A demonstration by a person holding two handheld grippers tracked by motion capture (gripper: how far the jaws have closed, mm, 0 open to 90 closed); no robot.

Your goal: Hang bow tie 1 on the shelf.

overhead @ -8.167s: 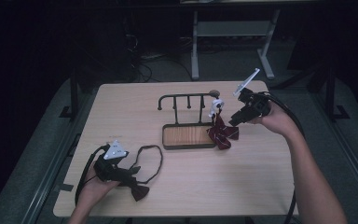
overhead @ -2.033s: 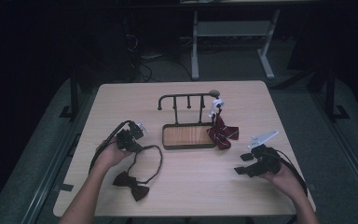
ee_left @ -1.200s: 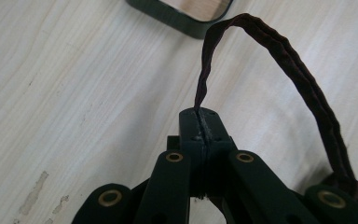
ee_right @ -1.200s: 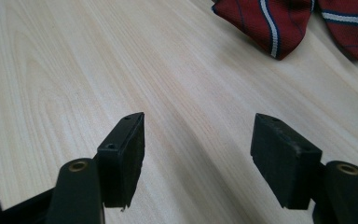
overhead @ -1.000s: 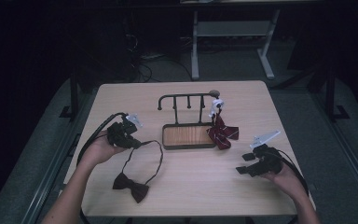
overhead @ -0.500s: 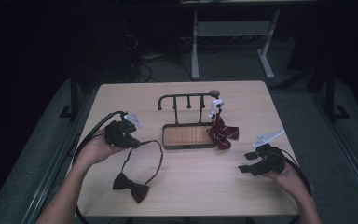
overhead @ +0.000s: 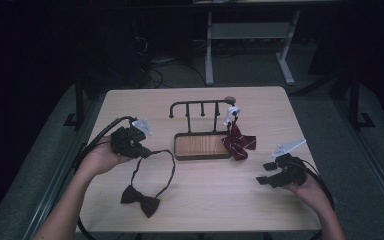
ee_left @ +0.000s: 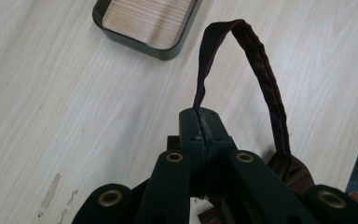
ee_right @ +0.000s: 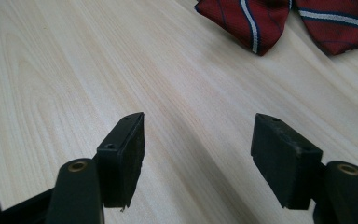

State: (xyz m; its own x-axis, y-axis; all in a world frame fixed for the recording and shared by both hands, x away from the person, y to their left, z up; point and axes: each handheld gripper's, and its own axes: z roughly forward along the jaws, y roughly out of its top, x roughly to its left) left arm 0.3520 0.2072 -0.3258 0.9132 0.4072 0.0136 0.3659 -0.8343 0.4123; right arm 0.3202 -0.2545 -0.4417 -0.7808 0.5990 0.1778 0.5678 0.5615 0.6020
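Observation:
A dark bow tie (overhead: 140, 196) lies near the table's front left, its neck strap (overhead: 166, 167) looping up toward the rack. My left gripper (overhead: 142, 151) is shut on that strap (ee_left: 256, 56), which arches out of the pressed jaws and runs back to the bow (ee_left: 291, 170) below. A black hook rack (overhead: 200, 107) rises from a wooden tray base (overhead: 202, 146) mid-table. A red striped bow tie (overhead: 238, 141) hangs from the rack's right end, its wings (ee_right: 279, 21) resting on the table. My right gripper (overhead: 268, 172) rests open at the front right, with bare tabletop between its pads (ee_right: 126, 149).
The tray's corner (ee_left: 144, 25) is just ahead of my left gripper. Cables trail from both grippers over the table edges. A white table frame (overhead: 245, 37) stands on the dark floor beyond the far edge.
My left gripper has risen slightly with the strap in it, pulling the loop taut toward the rack. The right gripper has stayed in place.

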